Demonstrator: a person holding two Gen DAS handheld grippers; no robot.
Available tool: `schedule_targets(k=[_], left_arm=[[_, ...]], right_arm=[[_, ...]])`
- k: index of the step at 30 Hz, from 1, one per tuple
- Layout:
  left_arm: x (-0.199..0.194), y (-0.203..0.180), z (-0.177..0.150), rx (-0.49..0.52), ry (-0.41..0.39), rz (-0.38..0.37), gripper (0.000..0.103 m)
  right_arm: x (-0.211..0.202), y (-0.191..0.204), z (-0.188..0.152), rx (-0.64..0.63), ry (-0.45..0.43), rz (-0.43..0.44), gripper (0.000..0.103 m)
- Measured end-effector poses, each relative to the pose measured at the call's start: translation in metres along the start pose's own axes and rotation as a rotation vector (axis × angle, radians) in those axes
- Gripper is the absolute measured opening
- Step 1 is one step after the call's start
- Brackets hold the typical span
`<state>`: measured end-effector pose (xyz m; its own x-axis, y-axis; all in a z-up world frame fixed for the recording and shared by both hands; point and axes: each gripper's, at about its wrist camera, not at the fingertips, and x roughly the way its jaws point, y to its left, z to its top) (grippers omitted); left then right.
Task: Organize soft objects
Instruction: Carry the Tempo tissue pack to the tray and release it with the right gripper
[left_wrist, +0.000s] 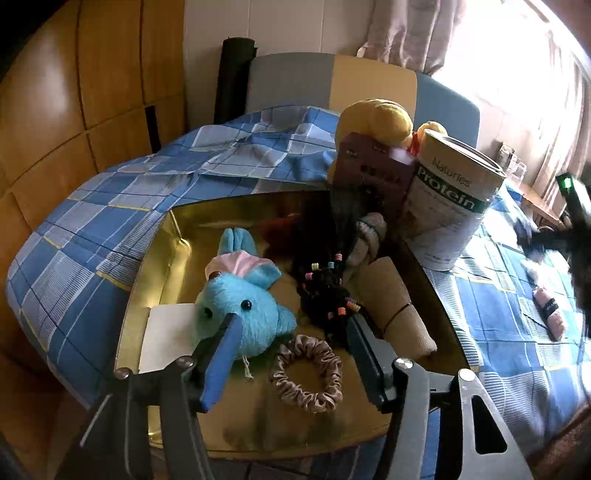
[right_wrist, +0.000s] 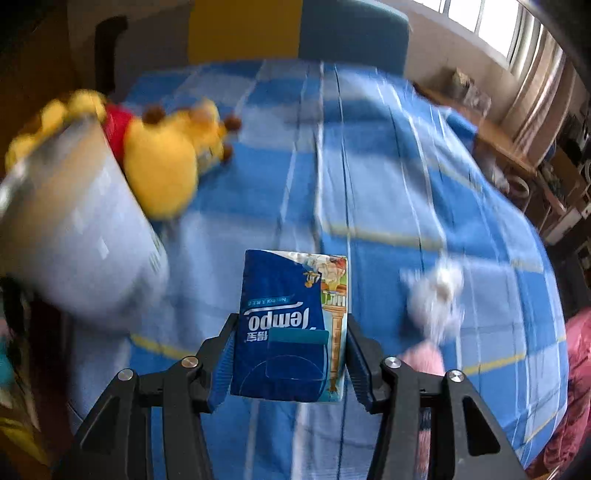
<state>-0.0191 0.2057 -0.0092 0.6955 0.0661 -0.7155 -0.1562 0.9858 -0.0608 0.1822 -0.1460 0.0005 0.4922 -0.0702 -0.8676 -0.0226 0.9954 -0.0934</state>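
Soft objects, left wrist view: one blue plush toy (left_wrist: 243, 302), one beige scrunchie (left_wrist: 306, 373), one dark beaded hair piece (left_wrist: 325, 295) and one tan fabric roll (left_wrist: 395, 302) are seen inside one gold tray (left_wrist: 162, 236).
Tray position: set on the blue checked bedcover (left_wrist: 110, 206), near its front edge.
Behind the tray's far right corner: one protein tin (left_wrist: 454, 206), one mauve box (left_wrist: 373, 170) and one yellow plush bear (left_wrist: 376, 118) are grouped.
Left gripper (left_wrist: 291, 332): held above the tray with jaws apart; nothing is clamped, though the blue plush toy lies just behind the left finger.
Tissue pack, right wrist view: one blue tissue pack (right_wrist: 291, 332) is clamped between the jaws of the right gripper (right_wrist: 291, 338), above the bedcover (right_wrist: 369, 166).
Left edge of the bedcover: the tin (right_wrist: 81, 236) and the bear (right_wrist: 162, 162) are seen, blurred.
Right of the pack: one white fluffy item (right_wrist: 436, 295), too blurred to identify.
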Motion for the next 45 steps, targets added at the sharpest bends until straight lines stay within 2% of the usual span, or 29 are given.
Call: schedule_targets(k=[6,11,15,18,22,25,27,30,35,38,45], left_arm=[[0.0,0.004,0.001,-0.015,0.002,-0.008,0.061],[-0.001,0.005,0.001,-0.018,0.0,-0.016,0.061],[-0.001,0.006,0.001,-0.021,0.003,-0.015,0.061],[-0.001,0.008,0.002,-0.03,0.003,-0.01,0.061],[-0.004,0.018,0.003,-0.062,-0.006,-0.011,0.061],[-0.007,0.029,0.004,-0.087,-0.018,-0.002,0.062],[-0.009,0.038,0.004,-0.109,-0.026,0.007,0.062],[-0.013,0.05,0.004,-0.14,-0.042,0.034,0.072],[-0.018,0.072,0.004,-0.195,-0.061,0.079,0.073],[-0.018,0.081,0.002,-0.217,-0.057,0.1,0.078],[-0.015,0.086,-0.002,-0.229,-0.043,0.12,0.08]], right_arm=[[-0.038,0.028,0.06,-0.014,-0.143,0.027,0.053],[-0.077,0.07,0.096,-0.061,-0.277,0.103,0.053],[-0.103,0.116,0.104,-0.157,-0.341,0.208,0.053],[-0.118,0.155,0.094,-0.266,-0.369,0.308,0.053],[-0.121,0.197,0.064,-0.4,-0.33,0.408,0.053],[-0.109,0.226,0.028,-0.492,-0.248,0.461,0.053],[-0.098,0.241,0.007,-0.541,-0.182,0.484,0.053],[-0.077,0.264,-0.03,-0.625,-0.087,0.506,0.053],[-0.042,0.294,-0.073,-0.693,0.047,0.519,0.053],[-0.027,0.316,-0.085,-0.702,0.085,0.526,0.053],[-0.017,0.341,-0.079,-0.653,0.065,0.535,0.054]])
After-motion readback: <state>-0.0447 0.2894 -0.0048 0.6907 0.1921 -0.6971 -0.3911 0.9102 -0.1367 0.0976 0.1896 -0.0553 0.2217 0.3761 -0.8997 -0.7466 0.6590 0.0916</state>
